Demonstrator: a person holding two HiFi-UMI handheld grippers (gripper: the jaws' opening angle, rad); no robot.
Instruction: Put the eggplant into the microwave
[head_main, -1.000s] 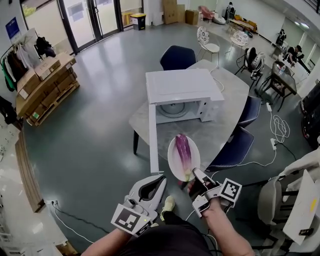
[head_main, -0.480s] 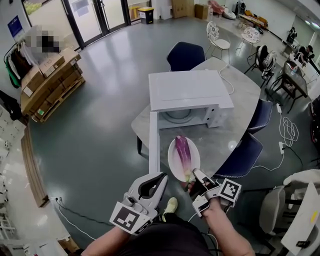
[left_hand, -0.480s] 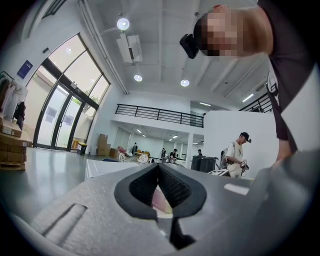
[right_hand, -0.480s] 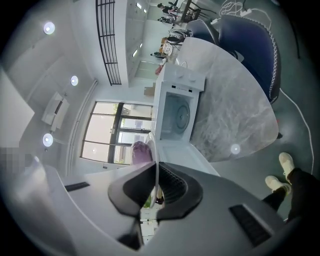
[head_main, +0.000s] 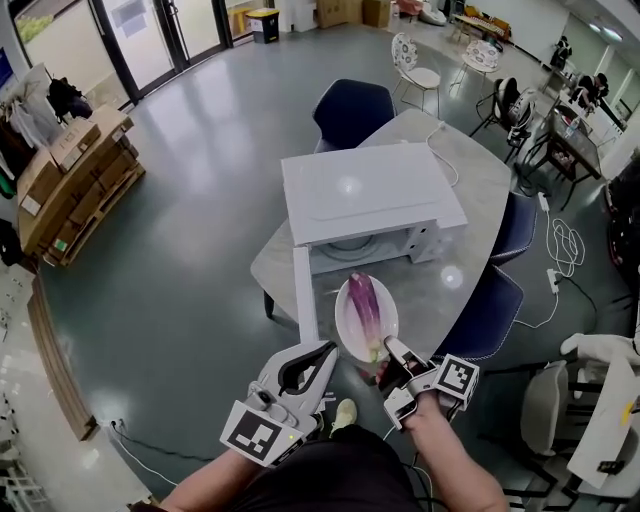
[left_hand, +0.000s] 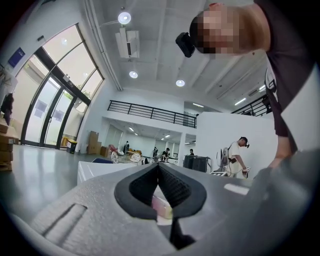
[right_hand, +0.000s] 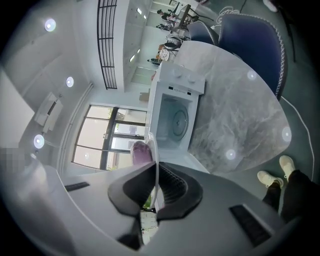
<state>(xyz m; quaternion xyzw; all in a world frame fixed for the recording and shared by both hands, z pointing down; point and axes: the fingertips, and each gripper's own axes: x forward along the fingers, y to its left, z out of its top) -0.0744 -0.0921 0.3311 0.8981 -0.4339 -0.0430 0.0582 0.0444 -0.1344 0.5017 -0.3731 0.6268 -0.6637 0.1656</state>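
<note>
A purple eggplant (head_main: 362, 303) lies on a white plate (head_main: 349, 325) held in the air in front of the table. My right gripper (head_main: 388, 353) is shut on the plate's near rim. In the right gripper view the plate's rim (right_hand: 156, 165) runs edge-on between the jaws, with the eggplant (right_hand: 142, 152) beyond it. The white microwave (head_main: 368, 196) stands on the table, its door (head_main: 300, 295) swung open toward me and its cavity (right_hand: 175, 120) showing a turntable. My left gripper (head_main: 322, 350) hangs shut and empty to the left of the plate, close to the door's edge.
The microwave stands on a grey marble-look table (head_main: 450, 270). Dark blue chairs (head_main: 486, 310) stand at its right and far sides. Cardboard boxes on a pallet (head_main: 75, 175) sit far left. White cables (head_main: 560, 245) trail on the floor at right.
The view has shifted, and the microwave and table now sit a little further left and larger. Both grippers and the plate with the eggplant keep their places in the view.
</note>
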